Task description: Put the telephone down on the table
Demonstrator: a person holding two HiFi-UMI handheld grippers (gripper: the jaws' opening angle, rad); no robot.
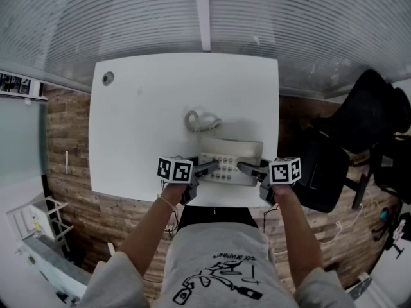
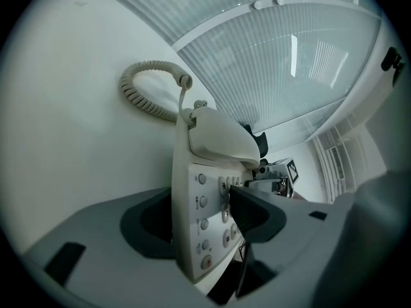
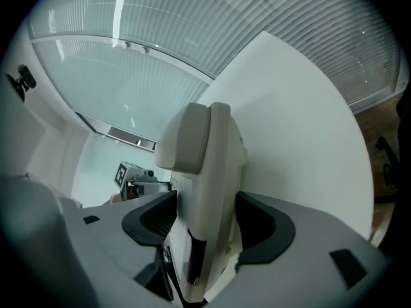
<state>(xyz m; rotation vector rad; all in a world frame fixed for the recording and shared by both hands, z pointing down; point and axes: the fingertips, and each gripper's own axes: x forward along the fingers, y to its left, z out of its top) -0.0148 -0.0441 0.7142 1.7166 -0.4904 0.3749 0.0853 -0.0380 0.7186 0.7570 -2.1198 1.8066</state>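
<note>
Left gripper (image 1: 209, 169): fingers released, standing loosely about the left end of the telephone (image 1: 230, 159), one pad over the keypad without visibly pressing. The telephone lies low in the frame, near the bottom edge of the white surface (image 1: 141, 120), with its coiled cord (image 1: 200, 119) bunched just above it. Right gripper (image 1: 248, 169): fingers clenched on the telephone's right end, both pads against its sides. Risks, in my judgement: with one end freed and the other gripped, any twist or pull from the right could swing the body towards the near edge. The left pad could catch a key as it draws away, and a tilt could tip the handset (image 2: 218, 136) off its cradle. Not verifiable: whether the base rests fully flat, since no view shows its underside. The grippers cover both ends of the telephone in the head view, and the key markings are too small to read.
</note>
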